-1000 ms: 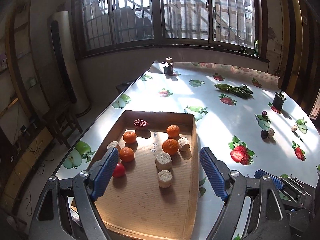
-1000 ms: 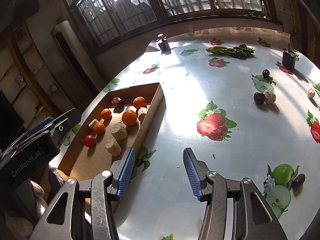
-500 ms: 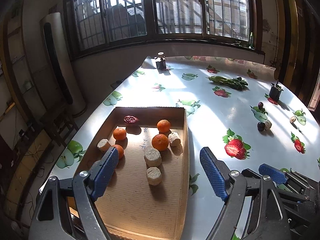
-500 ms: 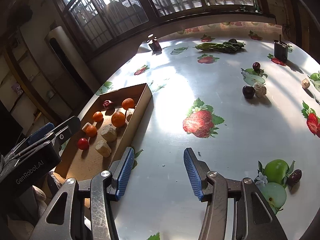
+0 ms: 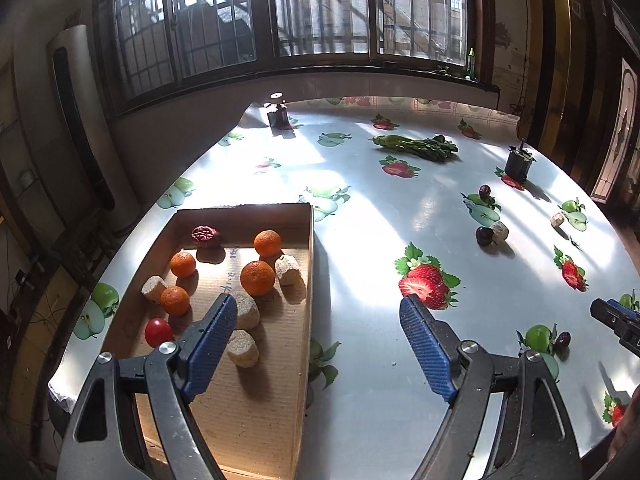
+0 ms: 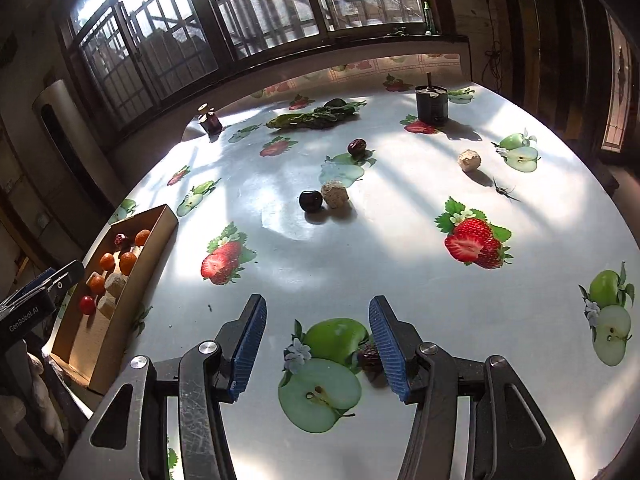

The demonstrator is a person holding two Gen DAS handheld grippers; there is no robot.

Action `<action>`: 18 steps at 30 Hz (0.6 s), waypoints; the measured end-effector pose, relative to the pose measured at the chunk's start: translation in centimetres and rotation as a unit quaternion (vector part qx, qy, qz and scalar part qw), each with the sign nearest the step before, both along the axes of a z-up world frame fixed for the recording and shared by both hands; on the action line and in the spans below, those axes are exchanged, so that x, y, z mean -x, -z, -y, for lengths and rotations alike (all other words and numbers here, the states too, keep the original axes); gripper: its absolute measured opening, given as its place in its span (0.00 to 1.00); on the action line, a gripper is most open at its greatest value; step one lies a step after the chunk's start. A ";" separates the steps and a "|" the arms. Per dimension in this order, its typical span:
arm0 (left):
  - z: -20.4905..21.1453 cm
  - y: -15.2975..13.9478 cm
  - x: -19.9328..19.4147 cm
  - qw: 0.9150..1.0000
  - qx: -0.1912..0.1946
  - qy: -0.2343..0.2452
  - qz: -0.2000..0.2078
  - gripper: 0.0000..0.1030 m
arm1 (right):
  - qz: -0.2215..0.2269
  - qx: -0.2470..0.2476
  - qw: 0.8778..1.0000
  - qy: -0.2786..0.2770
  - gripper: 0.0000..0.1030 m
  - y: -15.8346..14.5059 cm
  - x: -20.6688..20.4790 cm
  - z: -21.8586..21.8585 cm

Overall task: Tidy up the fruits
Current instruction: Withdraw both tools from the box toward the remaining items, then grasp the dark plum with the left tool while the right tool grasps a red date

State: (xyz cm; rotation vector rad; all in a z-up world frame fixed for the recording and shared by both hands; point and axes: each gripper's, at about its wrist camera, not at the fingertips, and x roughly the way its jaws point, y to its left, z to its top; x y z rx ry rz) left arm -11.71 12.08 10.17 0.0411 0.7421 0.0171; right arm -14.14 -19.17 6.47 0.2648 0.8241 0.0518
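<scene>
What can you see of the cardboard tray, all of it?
The cardboard tray is a shallow, open-topped brown box with low upright walls and a ribbed floor that bears faint handwriting. It lies flat on the fruit-print tablecloth near the table's edge, half in sun. Inside lie four tangerines, a small red tomato, a wrinkled red date and five pale rough chunks. The left gripper hangs above its near right wall, jaws open; whether it touches the tray cannot be told.
</scene>
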 end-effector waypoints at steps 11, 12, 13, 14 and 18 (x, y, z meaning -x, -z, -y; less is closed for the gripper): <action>7.0 0.6 -5.2 0.994 0.046 0.088 -0.044 0.80 | -0.030 0.006 0.996 0.088 0.57 0.0 -0.6 10.0; 7.8 0.6 -6.0 0.994 0.042 0.095 -0.044 0.80 | -0.030 0.004 0.996 0.081 0.57 -0.2 -1.2 9.8; 8.5 0.7 -6.7 0.993 0.041 0.101 -0.046 0.80 | -0.031 0.002 0.997 0.071 0.57 -0.4 -1.8 9.4; 9.2 0.8 -7.5 0.992 0.044 0.107 -0.050 0.80 | -0.030 -0.001 0.998 0.061 0.57 -0.5 -2.5 9.0; 11.2 2.0 -10.7 0.987 0.065 0.130 -0.071 0.80 | -0.046 0.000 0.999 0.026 0.57 -0.7 -4.8 7.1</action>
